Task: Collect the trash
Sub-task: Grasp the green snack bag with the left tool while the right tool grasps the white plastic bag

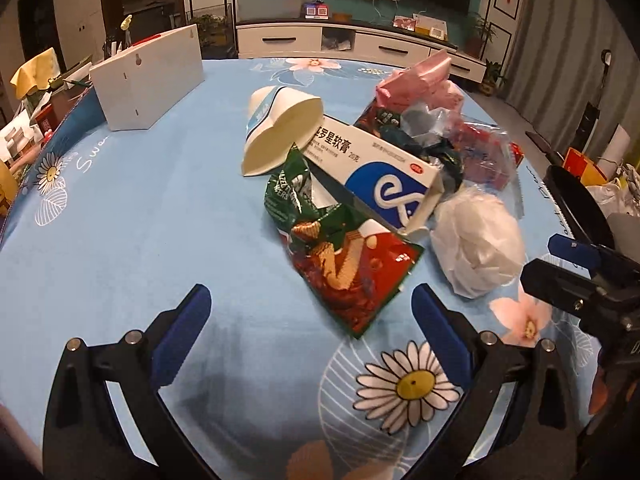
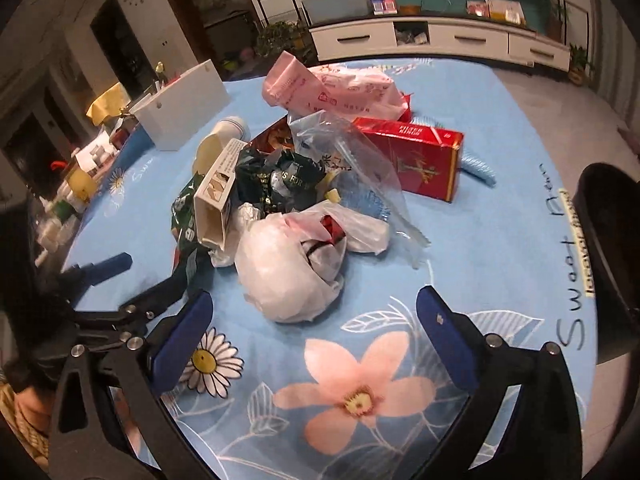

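Right wrist view: the right gripper point(image 2: 312, 320) gapes empty just below the white plastic bag point(image 2: 288, 272), centre frame; it should straddle the bag's crumpled bulk squarely.

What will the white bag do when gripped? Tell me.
The white bag looks thin and crumpled, so it will probably squash and sag. It seems light, likely lifting easily. Its open mouth shows contents that may spill.

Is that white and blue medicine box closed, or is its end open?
Open: the medicine box shows a gaping end with its flap hanging loose.
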Demonstrator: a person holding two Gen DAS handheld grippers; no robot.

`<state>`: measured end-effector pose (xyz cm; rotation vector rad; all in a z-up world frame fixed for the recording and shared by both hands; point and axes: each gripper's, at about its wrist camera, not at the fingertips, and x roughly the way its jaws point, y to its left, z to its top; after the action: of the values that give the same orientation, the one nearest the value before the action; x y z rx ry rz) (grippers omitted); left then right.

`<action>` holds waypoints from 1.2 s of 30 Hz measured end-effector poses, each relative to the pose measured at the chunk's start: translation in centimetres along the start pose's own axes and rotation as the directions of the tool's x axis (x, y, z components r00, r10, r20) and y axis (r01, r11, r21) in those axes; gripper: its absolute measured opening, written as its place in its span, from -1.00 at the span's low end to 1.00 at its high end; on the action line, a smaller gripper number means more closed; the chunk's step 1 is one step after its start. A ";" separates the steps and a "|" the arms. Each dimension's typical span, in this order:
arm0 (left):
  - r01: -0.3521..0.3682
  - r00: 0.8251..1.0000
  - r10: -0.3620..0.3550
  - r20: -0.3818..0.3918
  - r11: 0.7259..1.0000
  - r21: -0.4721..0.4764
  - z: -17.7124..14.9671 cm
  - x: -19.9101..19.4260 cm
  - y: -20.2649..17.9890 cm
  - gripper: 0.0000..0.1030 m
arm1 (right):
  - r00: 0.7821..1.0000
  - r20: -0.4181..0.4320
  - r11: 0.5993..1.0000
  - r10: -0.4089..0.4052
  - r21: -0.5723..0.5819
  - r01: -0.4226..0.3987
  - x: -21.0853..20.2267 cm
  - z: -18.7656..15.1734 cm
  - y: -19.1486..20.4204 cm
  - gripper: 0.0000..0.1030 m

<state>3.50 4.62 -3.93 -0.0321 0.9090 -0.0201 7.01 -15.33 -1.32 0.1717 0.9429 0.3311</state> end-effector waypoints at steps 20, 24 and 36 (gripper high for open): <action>0.121 0.992 -0.119 0.037 0.990 -0.069 -0.9 -1.8 1.6 -0.85 | 0.993 -0.017 0.991 0.119 -0.053 -0.120 -0.1 -0.5 1.4 -0.46; 0.156 0.986 -0.152 0.069 0.986 -0.064 -1.3 -4.5 2.0 -0.85 | 0.990 0.010 0.988 0.143 -0.058 -0.143 -2.5 -1.0 1.3 -0.47; 0.258 0.951 -0.264 0.160 0.965 0.054 0.2 -9.9 -2.3 -0.85 | 0.980 0.179 0.995 0.090 0.019 -0.095 -9.9 -2.3 -3.4 -0.47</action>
<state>-2.47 2.61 4.07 -0.1221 0.7323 -0.2752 0.45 -22.02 3.97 0.2662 0.7636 0.3823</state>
